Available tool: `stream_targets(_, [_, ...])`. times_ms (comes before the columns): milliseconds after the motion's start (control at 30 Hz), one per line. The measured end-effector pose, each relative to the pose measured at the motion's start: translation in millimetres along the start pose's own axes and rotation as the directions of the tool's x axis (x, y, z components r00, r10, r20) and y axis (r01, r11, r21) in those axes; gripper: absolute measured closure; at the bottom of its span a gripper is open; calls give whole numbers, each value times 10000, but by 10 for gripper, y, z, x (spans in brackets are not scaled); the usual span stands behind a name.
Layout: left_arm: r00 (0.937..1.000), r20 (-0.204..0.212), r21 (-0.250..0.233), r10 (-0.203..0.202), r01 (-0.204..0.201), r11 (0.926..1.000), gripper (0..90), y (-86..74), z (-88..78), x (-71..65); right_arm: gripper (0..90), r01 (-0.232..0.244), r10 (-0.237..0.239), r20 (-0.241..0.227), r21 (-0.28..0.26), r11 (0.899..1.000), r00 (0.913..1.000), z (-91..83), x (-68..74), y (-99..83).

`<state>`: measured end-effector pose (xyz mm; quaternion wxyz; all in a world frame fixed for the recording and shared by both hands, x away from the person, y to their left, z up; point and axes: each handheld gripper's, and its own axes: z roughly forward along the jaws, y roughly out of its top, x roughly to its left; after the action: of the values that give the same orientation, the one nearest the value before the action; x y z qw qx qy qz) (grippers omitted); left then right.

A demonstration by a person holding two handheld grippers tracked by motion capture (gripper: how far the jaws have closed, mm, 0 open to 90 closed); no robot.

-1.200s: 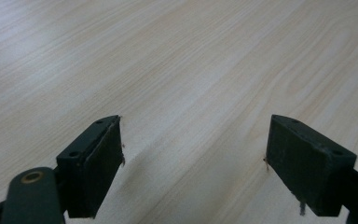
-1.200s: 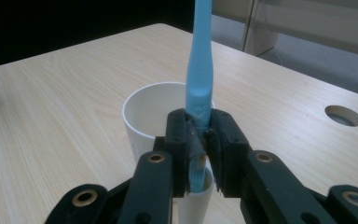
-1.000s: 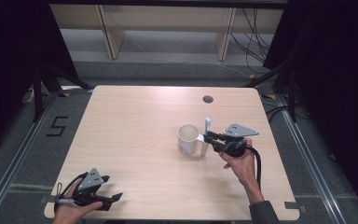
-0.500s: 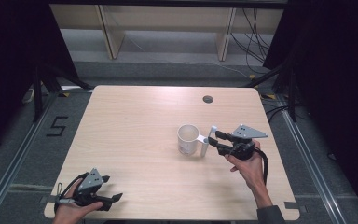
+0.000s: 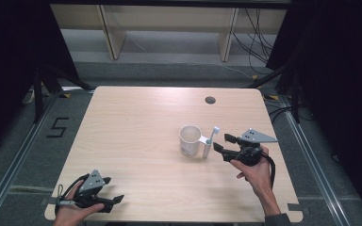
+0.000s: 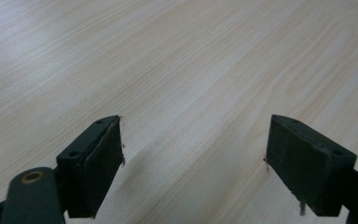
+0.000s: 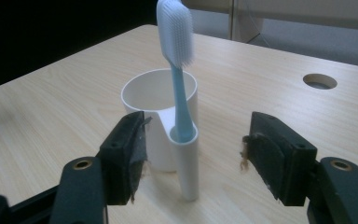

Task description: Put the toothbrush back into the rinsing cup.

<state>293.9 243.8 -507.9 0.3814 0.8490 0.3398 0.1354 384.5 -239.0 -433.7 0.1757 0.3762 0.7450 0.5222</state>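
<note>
Right claw (image 7: 193, 154) stands released, jaws just been opening, nothing pinched — the toothbrush (image 7: 177, 60) sits straight ahead of it, planted in the tube holder (image 7: 186, 158) on the side of the white cup (image 7: 156, 93), holder framed between the jaw tips but clear of both pads. Risk from here: left pad is very near the holder, so any sideways drift while backing off could clip it and tip the cup or flick the brush out — that tall brush looks top-heavy. Brush long axis is vertical, head up, bristles facing the claw, handle end down in the holder. Left claw (image 5: 115, 201) rests wide open on the worktop (image 5: 136, 141), well apart from the cup
</note>
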Motion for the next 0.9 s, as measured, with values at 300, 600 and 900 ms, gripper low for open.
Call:
stream_targets(300, [10000, 24, -41, -49, 49, 10000, 180, 0, 1, -1, 326, 0, -1, 110, 77, 10000, 9999, -55, 14, -42])
stream_targets(600, [10000, -31, -13, -53, 53, 10000, 180, -3, 6, 6, 289, -139, 136, 186, 183, 9997, 9997, -131, 43, -124])
stream_targets(900, [10000, 33, -13, -64, 64, 10000, 180, -3, 1, -1, 278, -517, 514, 153, 253, 9983, 9986, -201, 86, -216])
